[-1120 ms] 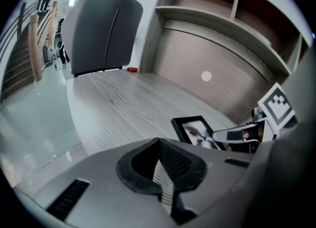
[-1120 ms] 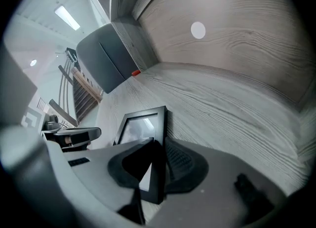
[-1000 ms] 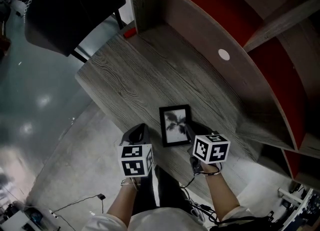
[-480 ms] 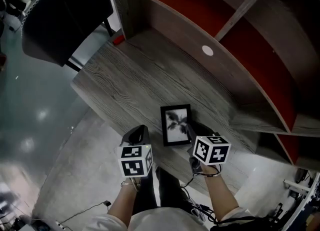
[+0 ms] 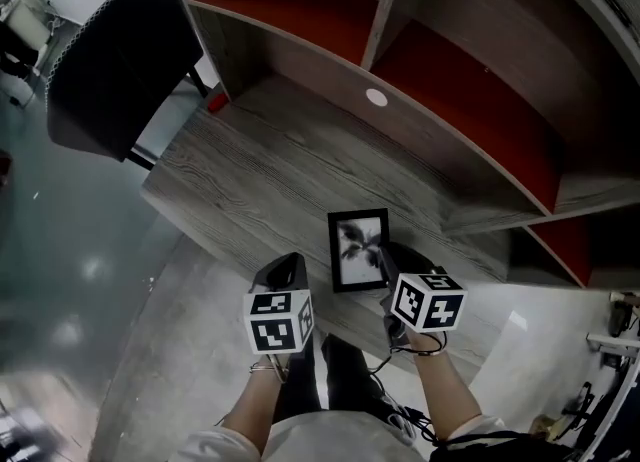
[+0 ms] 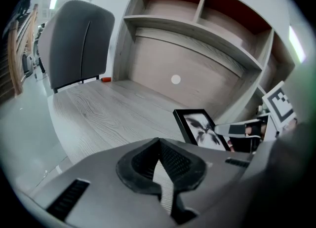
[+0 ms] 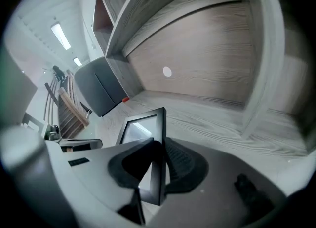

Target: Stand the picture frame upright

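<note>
Below, in the head view, we see the picture frame (image 5: pixel 358 250) face-up near the front edge of the grey wooden desk (image 5: pixel 262 165), between the two grippers. The left gripper (image 5: pixel 287 268) hangs just beside the frame's left side, apart from it. The right gripper (image 5: pixel 388 268) reaches the frame's right side. A dark chair (image 5: pixel 120 60) stands to the left, and a shelf unit with red backing (image 5: pixel 455 70) rises behind the desk.

In the left gripper view, we find its fingers pressed together with nothing between them; the frame lies ahead and to the right on the desk.

In the right gripper view, the fingers pinch the black right edge of the frame, its glass facing left. We cannot tell whether the frame is lifted off the desk.
</note>
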A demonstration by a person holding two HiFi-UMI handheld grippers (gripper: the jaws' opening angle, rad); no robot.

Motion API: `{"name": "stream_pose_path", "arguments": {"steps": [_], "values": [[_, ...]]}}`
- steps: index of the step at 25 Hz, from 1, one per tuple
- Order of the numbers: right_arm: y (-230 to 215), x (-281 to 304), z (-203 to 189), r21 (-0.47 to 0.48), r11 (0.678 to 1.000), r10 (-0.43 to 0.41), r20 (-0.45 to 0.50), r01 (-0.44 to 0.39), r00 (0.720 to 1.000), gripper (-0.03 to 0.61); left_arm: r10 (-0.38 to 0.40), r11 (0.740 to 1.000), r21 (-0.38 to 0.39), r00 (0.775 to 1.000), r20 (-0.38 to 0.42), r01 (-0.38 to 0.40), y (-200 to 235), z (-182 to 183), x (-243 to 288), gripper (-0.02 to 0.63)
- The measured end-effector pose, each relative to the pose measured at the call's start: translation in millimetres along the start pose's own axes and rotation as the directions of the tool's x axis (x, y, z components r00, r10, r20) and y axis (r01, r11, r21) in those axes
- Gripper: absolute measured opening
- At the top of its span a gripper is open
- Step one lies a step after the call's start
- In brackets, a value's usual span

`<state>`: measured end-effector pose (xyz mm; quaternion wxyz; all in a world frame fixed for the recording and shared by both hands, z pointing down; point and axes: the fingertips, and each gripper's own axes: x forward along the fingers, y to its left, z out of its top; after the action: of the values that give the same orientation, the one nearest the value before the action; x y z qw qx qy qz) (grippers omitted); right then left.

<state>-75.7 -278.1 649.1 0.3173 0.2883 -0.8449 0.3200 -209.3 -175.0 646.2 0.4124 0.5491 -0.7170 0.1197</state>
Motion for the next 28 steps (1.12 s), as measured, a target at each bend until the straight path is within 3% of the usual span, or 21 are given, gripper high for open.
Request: {"name": "stream_pose_path", "arguments": {"steps": [14,28], "values": [[-38.3,-89.7,-7.7,0.152,0.981,-0.143,0.139,0.122,0.980,0.086,-0.170,0.972,0.166,0.985,0.000,0.167,-86.8,12.0,-16.9,0.012],[-82.0,-177.5,-11.3,0.304,0.928,-0.299,0.256,0.217,0.919,0.086,-0.326,0.897,0.307,0.945,-0.023,0.317,-174.4,28.3,-27.6,0.012]]}}
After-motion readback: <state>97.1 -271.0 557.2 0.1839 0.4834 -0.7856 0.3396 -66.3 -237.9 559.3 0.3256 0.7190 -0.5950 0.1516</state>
